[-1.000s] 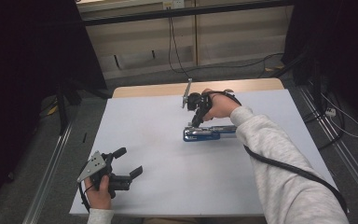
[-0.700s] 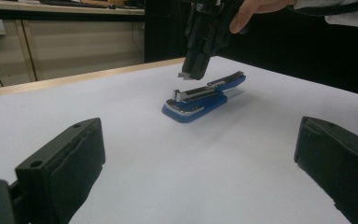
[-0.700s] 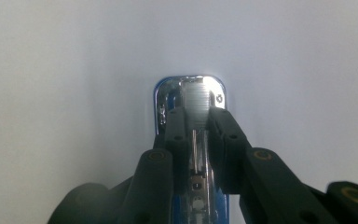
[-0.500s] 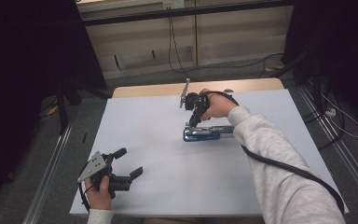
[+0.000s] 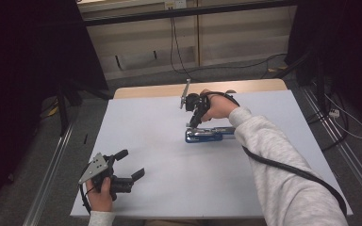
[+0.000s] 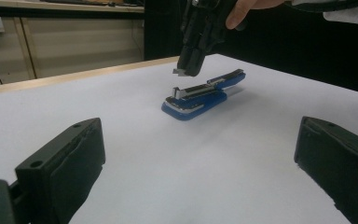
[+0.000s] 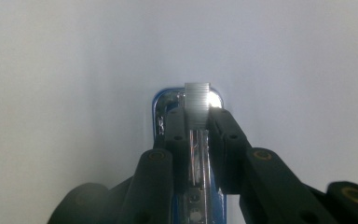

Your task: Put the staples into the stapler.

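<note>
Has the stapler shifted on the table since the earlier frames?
No. The stapler lies at the same spot relative to the table far edge.

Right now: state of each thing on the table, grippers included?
Stapler: opened flat on the white table cover, metal staple channel exposed on its blue base.
Strip of staples: held between the right gripper's pads, above the stapler's front end, not yet in the channel.
Right gripper: pointing down over the stapler, shut on the strip.
Left gripper: jaws wide open, holding nothing, apart from the stapler.
</note>
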A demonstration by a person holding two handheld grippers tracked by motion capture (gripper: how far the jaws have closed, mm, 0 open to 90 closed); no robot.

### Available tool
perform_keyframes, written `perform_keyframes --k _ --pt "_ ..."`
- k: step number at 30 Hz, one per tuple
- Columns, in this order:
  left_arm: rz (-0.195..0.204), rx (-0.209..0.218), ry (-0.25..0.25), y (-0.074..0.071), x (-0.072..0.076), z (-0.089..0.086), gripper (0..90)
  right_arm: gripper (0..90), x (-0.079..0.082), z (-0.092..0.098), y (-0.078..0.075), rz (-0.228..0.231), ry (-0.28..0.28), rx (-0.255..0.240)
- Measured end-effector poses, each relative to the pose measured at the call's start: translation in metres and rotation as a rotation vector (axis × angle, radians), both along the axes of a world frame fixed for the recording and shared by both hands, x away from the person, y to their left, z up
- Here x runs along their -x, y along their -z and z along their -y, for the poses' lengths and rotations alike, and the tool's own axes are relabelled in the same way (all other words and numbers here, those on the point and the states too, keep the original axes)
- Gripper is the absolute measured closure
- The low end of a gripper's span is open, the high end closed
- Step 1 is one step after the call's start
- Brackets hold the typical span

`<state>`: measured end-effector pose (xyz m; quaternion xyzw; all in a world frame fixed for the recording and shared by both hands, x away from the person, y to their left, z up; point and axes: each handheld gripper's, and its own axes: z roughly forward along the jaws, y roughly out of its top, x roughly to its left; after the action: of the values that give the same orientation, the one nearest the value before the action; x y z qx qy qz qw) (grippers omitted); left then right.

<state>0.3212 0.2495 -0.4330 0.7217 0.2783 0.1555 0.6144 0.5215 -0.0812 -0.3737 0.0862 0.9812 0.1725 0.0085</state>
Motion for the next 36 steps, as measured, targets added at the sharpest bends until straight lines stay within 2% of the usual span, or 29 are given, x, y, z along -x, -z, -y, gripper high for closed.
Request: perform_keyframes --k 20,24,36 --pt "0.001 -0.005 0.004 0.0 0.0 0.0 1.8 78.6 0.001 0.0 0.011 -0.017 -0.006 0.011" --pt "0.0 -0.003 0.0 0.0 0.0 0.0 1.8 78.6 0.002 0.001 0.014 -0.021 0.008 0.018" --pt "0.004 -0.005 -0.003 0.0 0.0 0.0 1.8 78.6 0.0 0.003 0.02 -0.014 -0.009 0.016"
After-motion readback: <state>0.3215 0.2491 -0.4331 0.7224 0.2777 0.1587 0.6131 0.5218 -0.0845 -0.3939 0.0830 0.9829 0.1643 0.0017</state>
